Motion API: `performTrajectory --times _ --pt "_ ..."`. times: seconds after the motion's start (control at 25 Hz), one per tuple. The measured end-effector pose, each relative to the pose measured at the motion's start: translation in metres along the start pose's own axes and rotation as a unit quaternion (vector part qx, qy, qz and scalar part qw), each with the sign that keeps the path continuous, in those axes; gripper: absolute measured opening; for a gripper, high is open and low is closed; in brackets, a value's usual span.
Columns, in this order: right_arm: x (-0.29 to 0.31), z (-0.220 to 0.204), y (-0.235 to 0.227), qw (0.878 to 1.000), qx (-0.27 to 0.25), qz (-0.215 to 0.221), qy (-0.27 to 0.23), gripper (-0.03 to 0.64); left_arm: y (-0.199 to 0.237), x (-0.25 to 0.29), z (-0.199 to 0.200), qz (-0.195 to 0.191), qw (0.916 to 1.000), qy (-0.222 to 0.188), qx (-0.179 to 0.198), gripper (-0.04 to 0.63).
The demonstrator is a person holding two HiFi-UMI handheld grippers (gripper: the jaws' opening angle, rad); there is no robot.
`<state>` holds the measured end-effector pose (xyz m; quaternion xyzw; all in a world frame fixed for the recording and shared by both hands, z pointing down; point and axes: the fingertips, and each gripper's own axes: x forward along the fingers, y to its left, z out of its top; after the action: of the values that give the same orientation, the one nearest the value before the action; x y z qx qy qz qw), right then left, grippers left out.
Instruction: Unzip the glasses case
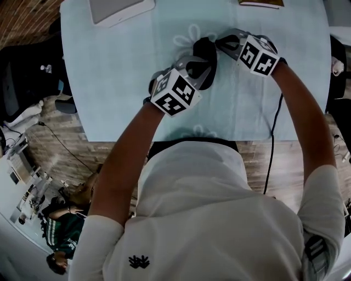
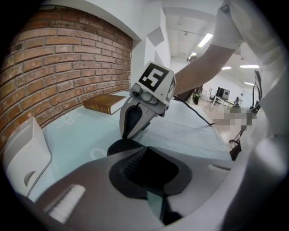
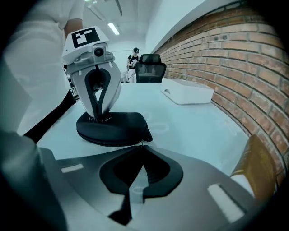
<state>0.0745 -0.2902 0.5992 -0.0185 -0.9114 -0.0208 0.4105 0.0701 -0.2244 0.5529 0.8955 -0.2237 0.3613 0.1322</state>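
A black zipped glasses case (image 1: 206, 50) lies flat on the pale blue table (image 1: 120, 82). My left gripper (image 1: 198, 70) comes down on its near end and is shut on the case (image 2: 121, 145); in the right gripper view its fingers (image 3: 100, 113) pinch the case's top (image 3: 113, 127). My right gripper (image 1: 220, 43) reaches in from the right, and its jaws (image 3: 141, 146) meet on the small zipper pull (image 3: 143, 140) at the case's end. In the left gripper view the right gripper (image 2: 131, 124) stands just behind the case.
A white box (image 1: 118, 8) sits at the table's far left and a brown book (image 1: 262, 3) at the far right. A brick wall (image 3: 226, 49) runs along the far side. A black cable (image 1: 272, 126) hangs off the near table edge, by the person's right arm.
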Motion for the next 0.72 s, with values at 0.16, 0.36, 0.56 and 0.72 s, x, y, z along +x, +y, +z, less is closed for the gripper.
performTrajectory --times 0.16,0.36,0.56,0.72 --pt "0.003 0.003 -0.006 0.999 -0.028 0.016 0.013 0.002 -0.001 0.002 0.000 -0.006 1.0000 -0.001 0.001 0.052" --pt "0.007 0.008 -0.012 0.997 -0.064 0.045 0.024 0.002 -0.002 0.004 0.003 -0.014 0.9999 -0.005 0.002 0.052" --pt "0.008 0.012 -0.015 0.992 -0.097 0.075 0.030 0.003 -0.003 0.005 0.006 -0.020 0.9998 -0.008 -0.002 0.052" --pt "0.007 0.024 -0.018 0.983 -0.143 0.104 0.042 0.003 0.000 0.004 0.004 -0.022 0.9997 -0.010 -0.007 0.052"
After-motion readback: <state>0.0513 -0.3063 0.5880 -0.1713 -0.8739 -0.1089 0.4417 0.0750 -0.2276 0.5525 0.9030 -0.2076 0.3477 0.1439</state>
